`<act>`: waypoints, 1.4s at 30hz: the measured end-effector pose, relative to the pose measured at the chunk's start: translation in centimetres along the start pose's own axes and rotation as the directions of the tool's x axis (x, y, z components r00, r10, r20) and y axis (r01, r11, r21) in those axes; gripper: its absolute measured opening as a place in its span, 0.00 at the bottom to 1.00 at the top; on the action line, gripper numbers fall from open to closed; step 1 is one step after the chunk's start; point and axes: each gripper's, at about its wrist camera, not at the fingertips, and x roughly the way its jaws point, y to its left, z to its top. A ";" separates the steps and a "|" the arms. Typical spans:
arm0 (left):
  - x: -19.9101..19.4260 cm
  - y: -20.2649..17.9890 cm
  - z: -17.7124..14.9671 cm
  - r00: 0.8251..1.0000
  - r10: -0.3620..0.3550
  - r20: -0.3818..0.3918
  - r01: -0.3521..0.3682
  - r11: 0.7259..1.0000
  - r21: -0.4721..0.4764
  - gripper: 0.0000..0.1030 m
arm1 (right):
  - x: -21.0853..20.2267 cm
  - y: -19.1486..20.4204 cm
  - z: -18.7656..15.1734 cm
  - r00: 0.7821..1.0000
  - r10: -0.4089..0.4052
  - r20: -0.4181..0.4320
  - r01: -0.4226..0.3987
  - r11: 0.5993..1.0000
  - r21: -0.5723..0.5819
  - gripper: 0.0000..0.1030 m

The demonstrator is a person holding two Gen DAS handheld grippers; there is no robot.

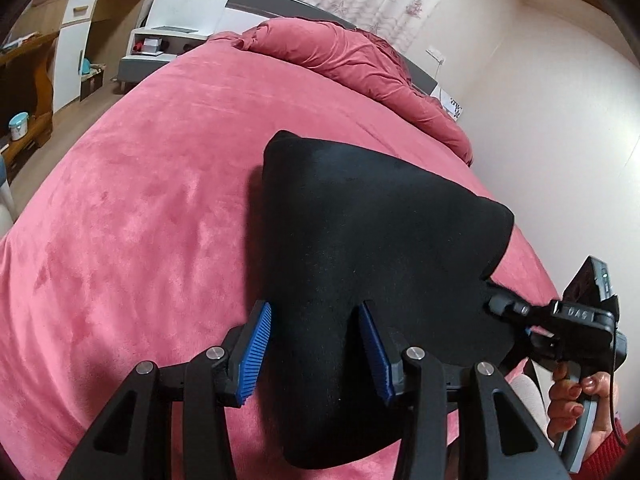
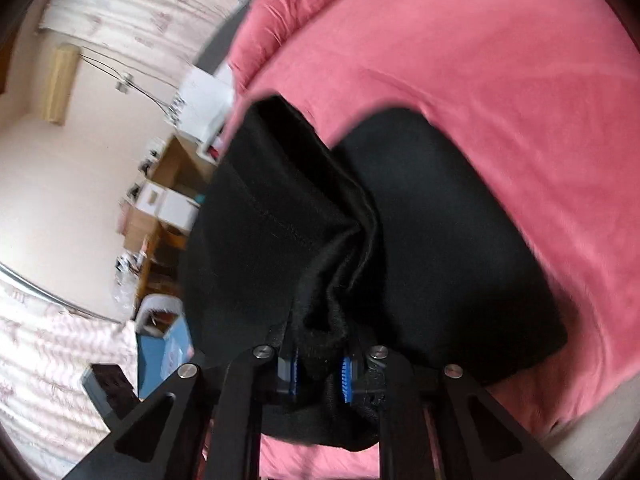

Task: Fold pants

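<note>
The black pants (image 1: 360,248) lie bunched on the pink bed (image 1: 140,220). My left gripper (image 1: 316,344) is open, its blue fingers straddling the near part of the cloth without pinching it. My right gripper (image 1: 496,304) reaches in from the right and is shut on the pants' right edge. In the right wrist view the right gripper (image 2: 320,372) clamps a gathered fold of the pants (image 2: 280,220) between its blue pads and lifts it above the bed (image 2: 500,80).
A rumpled pink duvet (image 1: 360,52) lies at the far head of the bed. A white nightstand (image 1: 160,44) and wooden desk and cabinet (image 1: 76,40) stand at the far left. A wall runs along the bed's right side.
</note>
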 end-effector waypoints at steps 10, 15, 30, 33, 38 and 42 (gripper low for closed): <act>1.5 -1.6 0.4 1.000 0.025 -0.005 -0.025 0.993 0.113 0.46 | -2.6 -0.6 1.5 0.994 -0.068 0.089 0.075 0.994 -0.076 0.19; 1.1 -0.6 1.0 0.999 0.013 -0.033 -0.011 0.998 0.062 0.50 | -3.5 -3.7 -0.2 0.988 -0.086 0.126 0.081 0.996 0.045 0.36; 0.0 -0.1 -1.5 0.999 -0.026 -0.033 0.028 0.998 0.061 0.57 | -3.3 -3.7 -1.5 1.000 -0.006 0.014 0.004 0.985 0.175 0.37; 0.2 1.1 -1.6 0.998 -0.050 -0.041 0.050 0.999 0.007 0.62 | -2.4 -3.7 -0.5 0.998 -0.033 0.044 0.024 0.979 0.201 0.09; -0.5 1.2 -1.5 0.998 -0.059 -0.022 0.059 0.998 -0.003 0.62 | -3.9 0.5 0.4 0.993 0.049 0.105 -0.062 0.990 0.124 0.09; -0.6 1.3 -1.5 0.997 -0.068 -0.020 0.068 0.998 -0.004 0.62 | -6.2 1.2 -0.8 0.991 0.072 0.115 -0.087 0.987 0.136 0.09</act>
